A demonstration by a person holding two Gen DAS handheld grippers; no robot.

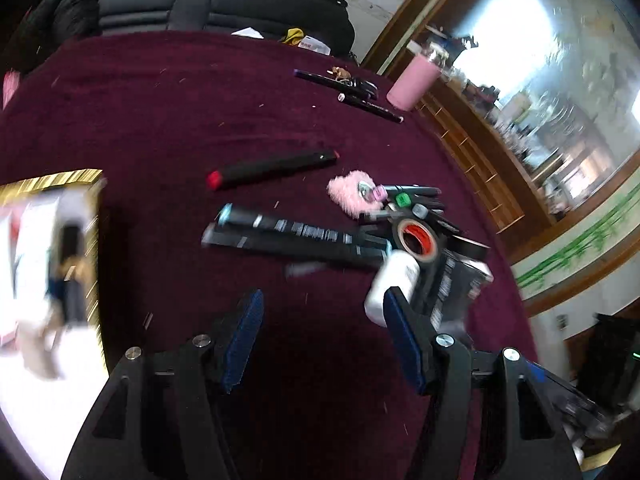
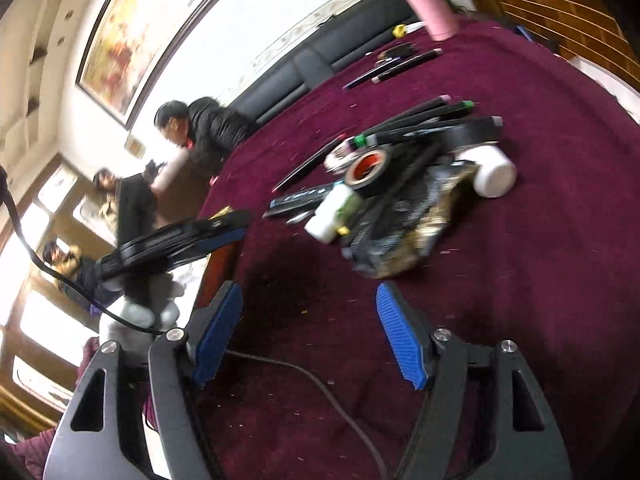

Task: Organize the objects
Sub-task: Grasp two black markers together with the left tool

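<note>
A heap of black markers [image 1: 296, 236] lies on the maroon tablecloth [image 1: 160, 112] with a black tape roll with a red core [image 1: 418, 240], a white bottle [image 1: 394, 284] and a dark foil pouch [image 1: 452, 284]. My left gripper [image 1: 325, 294] hovers open just short of the heap, its right finger beside the white bottle, nothing between the pads. In the right wrist view the same heap shows the tape roll [image 2: 368, 172], a small white bottle [image 2: 332, 216] and a larger one [image 2: 494, 174]. My right gripper [image 2: 309, 286] stands open and empty in front of it. The left gripper [image 2: 236, 226] shows at the left.
A gold-rimmed box [image 1: 92, 208] holding several items sits at the left. A red-capped black marker [image 1: 272, 168] lies apart, with a pink fluffy piece [image 1: 348, 196] nearby. More pens [image 1: 368, 106] and a pink flask [image 1: 412, 84] stand far off. A cable [image 2: 320, 384] crosses the cloth. People [image 2: 208, 128] sit beyond the table.
</note>
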